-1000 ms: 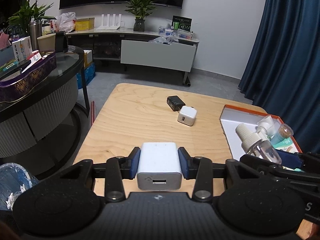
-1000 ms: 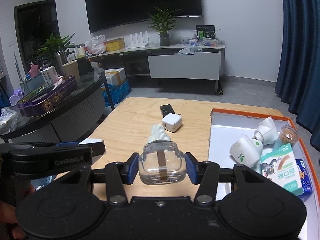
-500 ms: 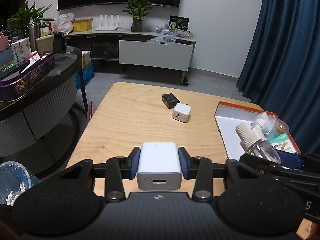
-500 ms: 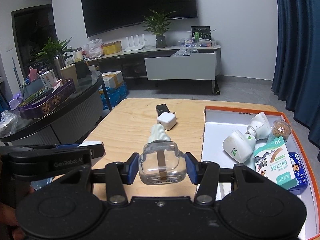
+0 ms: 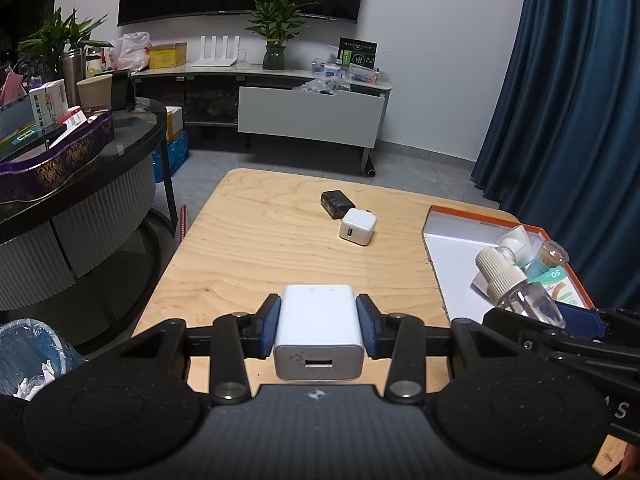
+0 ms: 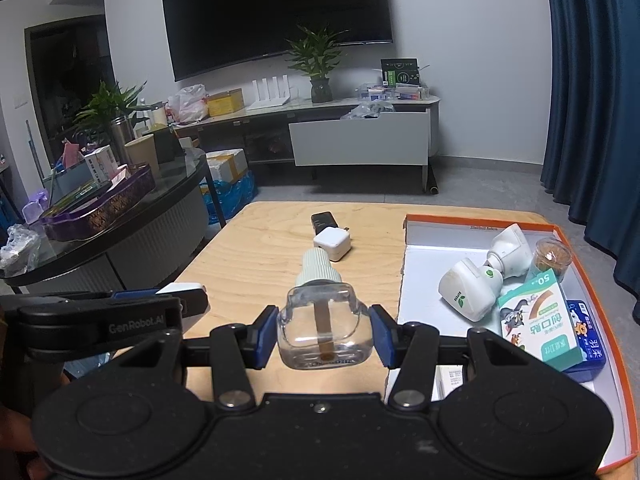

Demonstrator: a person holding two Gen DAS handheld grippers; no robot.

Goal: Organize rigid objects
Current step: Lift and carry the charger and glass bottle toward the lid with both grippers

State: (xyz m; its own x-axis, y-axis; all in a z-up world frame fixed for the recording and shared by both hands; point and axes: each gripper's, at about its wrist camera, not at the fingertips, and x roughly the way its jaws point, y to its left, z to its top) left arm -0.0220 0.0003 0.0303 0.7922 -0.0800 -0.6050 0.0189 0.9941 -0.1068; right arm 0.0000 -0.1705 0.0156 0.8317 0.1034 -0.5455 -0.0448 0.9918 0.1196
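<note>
**Two loads held, two chargers left on the table**

Both grippers are full. The left gripper (image 5: 319,330) is clamped on a white charger (image 5: 319,336), USB port facing the camera. The right gripper (image 6: 323,334) is clamped on a clear bottle (image 6: 323,328), cap pointing to 12 o'clock. Neither load is in the tray (image 6: 424,276) yet; from the right camera the tray lies at 2 o'clock and already holds several items. A white cube (image 5: 358,227) and black adapter (image 5: 337,203), touching, wait at 12 o'clock. By my reckoning, roughly half is done
</note>
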